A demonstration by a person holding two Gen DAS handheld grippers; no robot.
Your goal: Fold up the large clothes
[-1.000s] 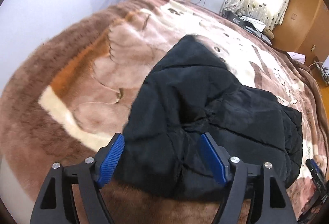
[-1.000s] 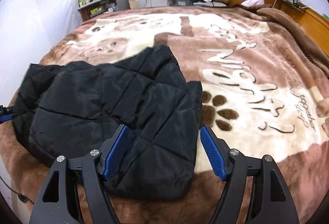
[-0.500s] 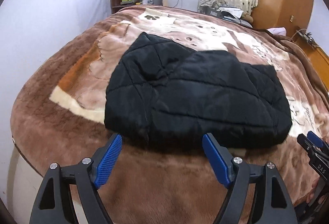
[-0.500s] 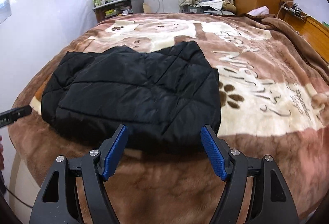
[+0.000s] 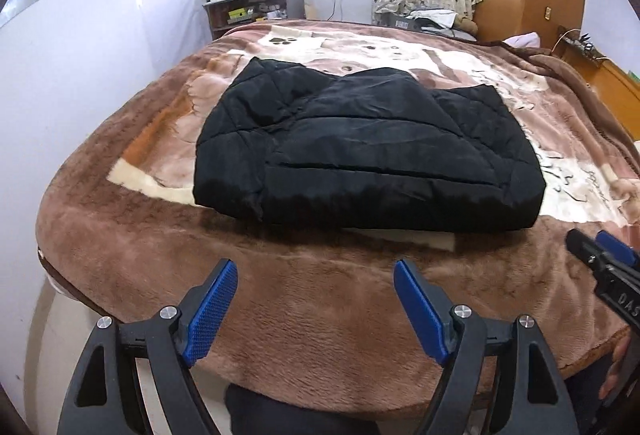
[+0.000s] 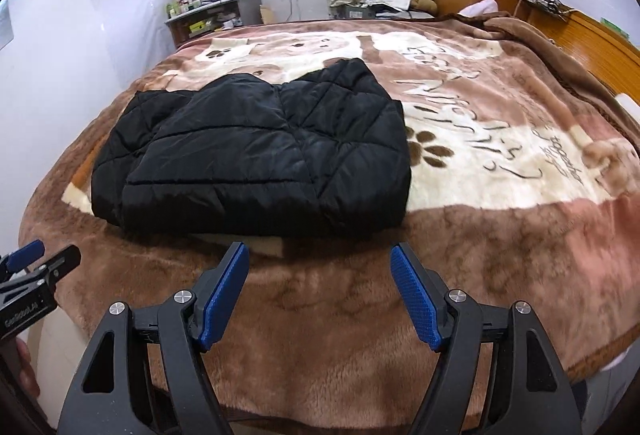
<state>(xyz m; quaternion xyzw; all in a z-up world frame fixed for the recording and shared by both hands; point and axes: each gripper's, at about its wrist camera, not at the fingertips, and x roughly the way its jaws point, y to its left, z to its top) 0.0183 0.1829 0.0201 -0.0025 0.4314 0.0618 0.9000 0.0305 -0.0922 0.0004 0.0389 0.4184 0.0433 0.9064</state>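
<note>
Both grippers had pulled back from the jacket (image 5: 368, 151) since a second before, when their pads flanked its near edge. Now the left gripper (image 5: 316, 309) hung over bare blanket (image 5: 320, 315) at the bed's near edge, jaws wide and empty. So did the right gripper (image 6: 320, 295), jaws wide with nothing between them. Folded into a black quilted bundle, the jacket lay on the blanket, apart from both grippers.

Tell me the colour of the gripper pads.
Blue, with a fine dotted texture, on black fingers. The pads show best in the right wrist view.
</note>
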